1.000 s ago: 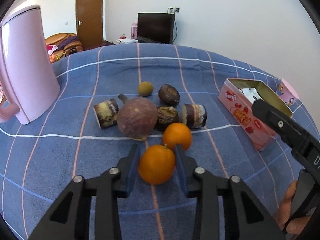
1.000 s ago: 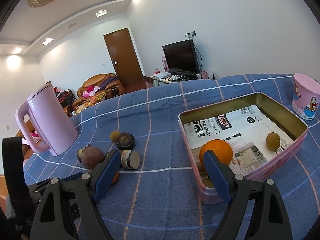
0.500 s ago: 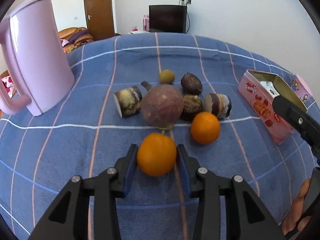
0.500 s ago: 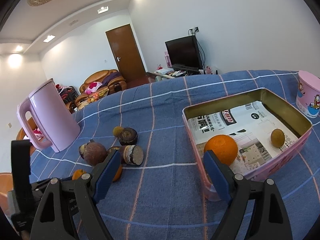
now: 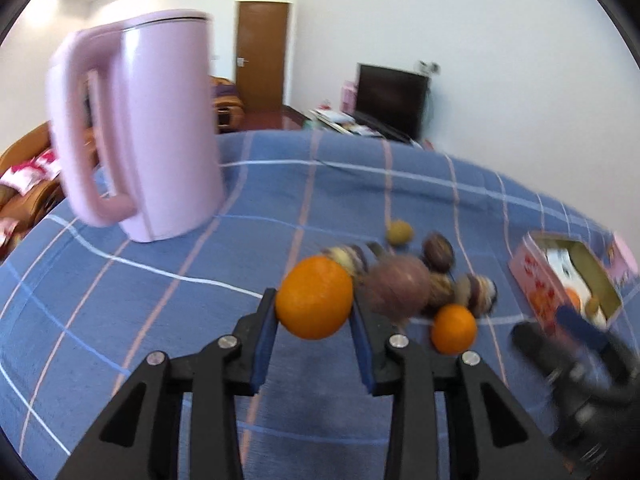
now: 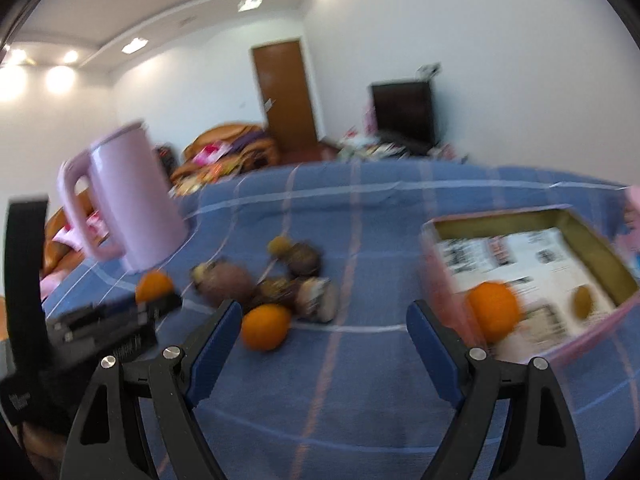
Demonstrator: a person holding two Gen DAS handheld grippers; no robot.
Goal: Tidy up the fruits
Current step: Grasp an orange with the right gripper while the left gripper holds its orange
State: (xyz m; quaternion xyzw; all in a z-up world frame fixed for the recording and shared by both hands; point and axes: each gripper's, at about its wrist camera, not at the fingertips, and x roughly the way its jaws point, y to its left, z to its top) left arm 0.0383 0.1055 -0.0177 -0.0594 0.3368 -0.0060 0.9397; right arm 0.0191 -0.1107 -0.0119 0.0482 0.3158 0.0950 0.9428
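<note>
Left fingers (image 5: 314, 322) clamped on orange (image 5: 314, 297), right fingers (image 6: 324, 320) apart, tin (image 6: 592, 236) holding orange (image 6: 494, 316), small brown fruit (image 6: 581, 303)

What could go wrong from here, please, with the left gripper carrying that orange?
The orange sits at the very tips of the left gripper, so it may slip out and roll off. The tin already holds an orange and a small fruit, so a dropped one might knock them.

Round orange fruit (image 5: 314, 298): formerly resting on the blue checked tablecloth (image 5: 160, 320) before the fruit pile, now lifted clear of it, clamped between the left gripper (image 5: 314, 312) pads after a brief loosening and re-closing. Left gripper: now nearer the pink plastic kettle (image 5: 136, 132). Right gripper (image 6: 324, 320): shifted from the pink tin toward the fruit pile.
</note>
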